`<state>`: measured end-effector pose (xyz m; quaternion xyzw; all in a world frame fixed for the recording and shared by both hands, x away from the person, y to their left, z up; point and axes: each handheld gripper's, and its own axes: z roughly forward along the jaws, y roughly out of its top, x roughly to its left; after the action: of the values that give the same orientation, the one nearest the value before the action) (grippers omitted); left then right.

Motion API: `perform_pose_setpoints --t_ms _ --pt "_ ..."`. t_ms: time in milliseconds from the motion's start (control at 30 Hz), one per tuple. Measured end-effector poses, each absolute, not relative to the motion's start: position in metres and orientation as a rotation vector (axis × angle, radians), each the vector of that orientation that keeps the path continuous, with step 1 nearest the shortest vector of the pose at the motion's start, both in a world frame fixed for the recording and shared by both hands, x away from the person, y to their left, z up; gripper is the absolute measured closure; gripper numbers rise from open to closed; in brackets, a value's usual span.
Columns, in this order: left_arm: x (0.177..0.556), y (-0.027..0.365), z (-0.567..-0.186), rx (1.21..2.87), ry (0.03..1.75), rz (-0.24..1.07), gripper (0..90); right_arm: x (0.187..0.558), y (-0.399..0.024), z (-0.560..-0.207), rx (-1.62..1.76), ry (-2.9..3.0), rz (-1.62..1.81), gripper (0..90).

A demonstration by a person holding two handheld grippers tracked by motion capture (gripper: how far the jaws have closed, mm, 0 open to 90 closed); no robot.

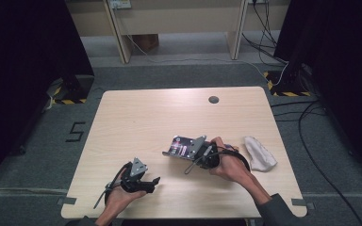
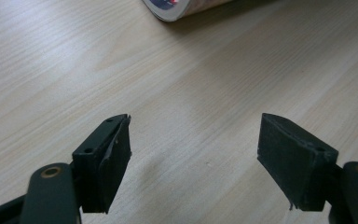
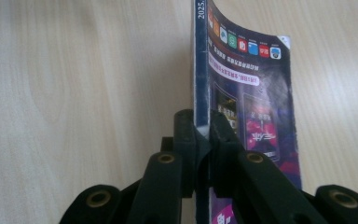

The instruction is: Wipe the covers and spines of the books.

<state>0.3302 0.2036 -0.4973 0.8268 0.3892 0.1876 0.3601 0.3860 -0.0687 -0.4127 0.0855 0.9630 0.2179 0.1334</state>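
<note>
The right tongs are clamped on a thin magazine, the 2 black jaws pressed together over its spine edge near the bottom. In the right gripper view the magazine stands on edge between the jaws and runs away from the camera, its glossy purple cover curving off to the right; a row of small coloured app icons and pink lettering shows on that cover, and the digits 2025 are printed on the dark spine. Pale wood grain of the tabletop lies on both sides of it.

From the high view the magazine sits near the middle of the tabletop, a little toward the person's side, with the right tongs reaching it from the right and the right hand behind them. A white cloth lies crumpled just beside that hand, near the right edge.

The left tongs stand wide open with nothing between the jaws, low over bare wood. The left hand holds them at the near edge, well apart from the magazine, whose rounded corner shows at the top of the left gripper view.
</note>
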Motion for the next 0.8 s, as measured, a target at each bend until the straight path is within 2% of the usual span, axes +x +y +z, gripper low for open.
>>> perform_pose_setpoints --t_ms 433,800 --pt "0.332 0.206 -0.498 2.131 1.017 0.489 24.5 0.366 -0.074 -0.445 0.230 2.806 0.654 79.9" --pt "0.334 0.205 -0.498 2.103 1.036 0.498 24.4 0.355 -0.081 -0.464 0.279 2.847 0.707 65.4"
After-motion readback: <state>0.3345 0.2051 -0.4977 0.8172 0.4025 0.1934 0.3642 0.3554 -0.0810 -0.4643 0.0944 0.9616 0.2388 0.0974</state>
